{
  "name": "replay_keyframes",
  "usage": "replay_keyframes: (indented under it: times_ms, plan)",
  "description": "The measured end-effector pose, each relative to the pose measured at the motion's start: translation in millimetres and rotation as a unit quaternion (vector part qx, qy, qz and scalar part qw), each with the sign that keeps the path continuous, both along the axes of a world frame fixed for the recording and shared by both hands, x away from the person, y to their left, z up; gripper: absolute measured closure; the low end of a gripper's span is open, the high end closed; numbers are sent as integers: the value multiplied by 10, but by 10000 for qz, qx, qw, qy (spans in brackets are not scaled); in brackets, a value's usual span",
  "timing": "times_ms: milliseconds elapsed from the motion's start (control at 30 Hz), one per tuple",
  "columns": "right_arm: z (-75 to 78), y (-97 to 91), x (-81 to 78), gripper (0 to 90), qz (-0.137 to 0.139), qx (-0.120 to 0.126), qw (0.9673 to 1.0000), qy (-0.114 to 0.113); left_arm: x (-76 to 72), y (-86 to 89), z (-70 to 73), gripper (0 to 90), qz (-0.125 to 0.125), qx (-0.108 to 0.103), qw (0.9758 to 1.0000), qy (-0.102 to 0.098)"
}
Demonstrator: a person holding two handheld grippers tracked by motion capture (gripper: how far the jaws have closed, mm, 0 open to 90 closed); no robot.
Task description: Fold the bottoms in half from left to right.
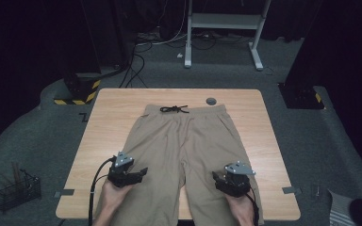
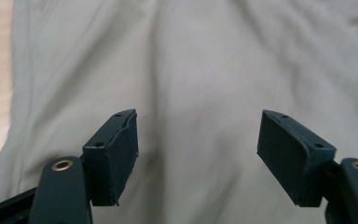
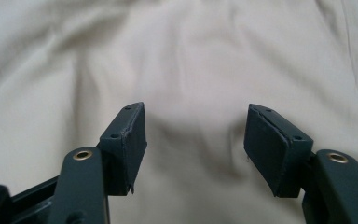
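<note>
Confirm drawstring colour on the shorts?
Black drawstring on the khaki shorts; clearest in the high view.

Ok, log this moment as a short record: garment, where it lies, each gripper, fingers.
garment: khaki shorts, spread flat, waistband at the far side
drawstring: black, at the waistband
surface: wooden table
left gripper: over the left leg of the shorts, open
right gripper: over the right leg, open
fingers: black pads apart, fabric between them, not pinched

Shorts (image 1: 184,150) khaki, black drawstring (image 1: 174,109); table (image 1: 113,101) light wood; gripper pads (image 2: 121,154) black.
</note>
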State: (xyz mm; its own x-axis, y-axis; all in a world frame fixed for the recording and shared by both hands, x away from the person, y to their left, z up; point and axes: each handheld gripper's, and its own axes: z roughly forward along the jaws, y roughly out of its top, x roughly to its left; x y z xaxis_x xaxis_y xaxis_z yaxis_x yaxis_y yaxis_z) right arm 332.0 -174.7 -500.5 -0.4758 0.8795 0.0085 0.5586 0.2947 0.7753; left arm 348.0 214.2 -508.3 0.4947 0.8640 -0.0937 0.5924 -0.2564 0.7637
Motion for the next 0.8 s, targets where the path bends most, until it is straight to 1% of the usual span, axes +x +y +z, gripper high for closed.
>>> replay_keyframes:
  times_ms: [33,100,200,233,300,333,367,400,467,533,600,633,667,767,800]
  plan:
    - [32,5,54,388,10,53,10000,-13,36,-30,22,291,-16,-38,10000,-2]
    - [50,24,192,388,0,39,10000,21,109,-83,47,292,4,-86,10000,-8]
    - [2,51,388,388,-48,40,9999,150,221,-139,30,293,70,-49,10000,42]
    - [-19,64,437,389,-62,1,9998,162,249,-152,16,294,93,-67,9999,66]
    - [-56,95,507,392,-81,-152,9998,142,293,-165,-9,294,152,-20,9999,57]
    - [-77,110,534,394,-95,-267,9995,101,311,-162,-24,298,176,-2,9998,50]
    - [-98,123,556,394,-104,-367,9992,84,327,-158,-39,299,217,17,9997,74]
    - [-119,130,576,394,-110,-408,9991,100,340,-150,-53,299,253,36,9996,105]
    - [-145,131,596,394,-86,-382,9991,135,361,-135,-74,299,314,147,9993,108]
    - [-160,135,601,393,-60,-382,9991,162,374,-129,-93,299,332,195,9992,132]
    - [-187,128,610,391,-43,-361,9990,260,383,-131,-115,298,354,265,9989,154]
    - [-206,122,615,385,-48,-334,9989,321,386,-127,-127,296,352,333,9987,155]
    - [-213,107,613,389,-33,-283,9991,300,378,-134,-148,295,376,271,9988,141]
    - [-226,106,598,384,-27,-282,9993,241,344,-128,-182,297,401,243,9989,-31]
    - [-227,107,593,384,-37,-277,9993,241,336,-131,-185,296,415,251,9988,-44]
